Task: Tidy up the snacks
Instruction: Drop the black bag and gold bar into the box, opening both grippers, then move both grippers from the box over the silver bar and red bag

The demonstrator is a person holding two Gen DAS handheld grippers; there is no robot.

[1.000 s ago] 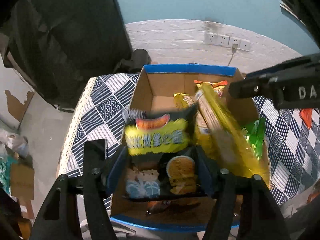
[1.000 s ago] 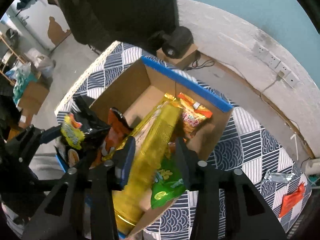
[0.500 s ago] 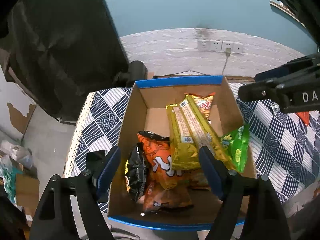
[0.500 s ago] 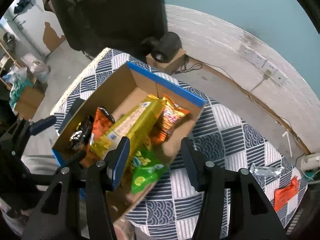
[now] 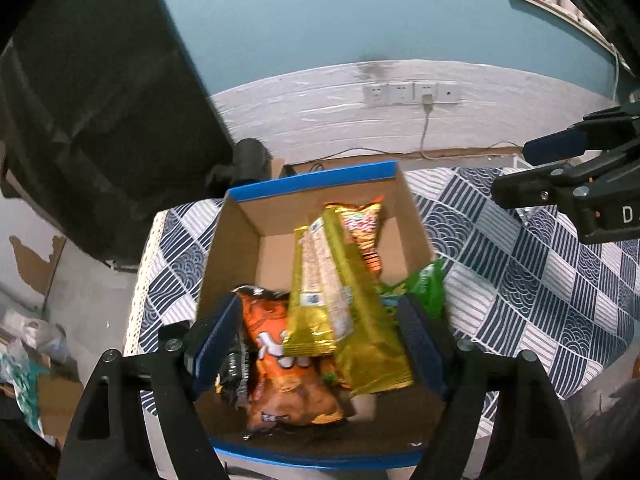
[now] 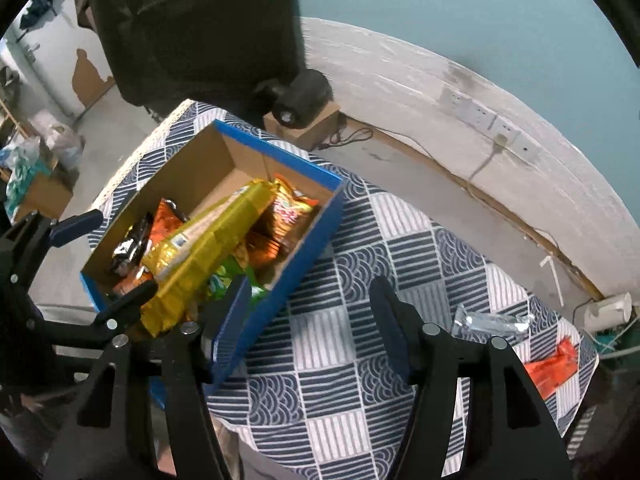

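My left gripper [image 5: 320, 344] and right gripper [image 6: 312, 324], the right's jaws just widening, both gape empty above the cardboard box [image 6: 316, 240] holding yellow packets [image 5: 332, 292].

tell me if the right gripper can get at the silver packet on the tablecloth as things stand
Probably yes. The right gripper is open and empty, and the silver packet lies alone on the tablecloth, just beyond its right finger, nothing covering it.
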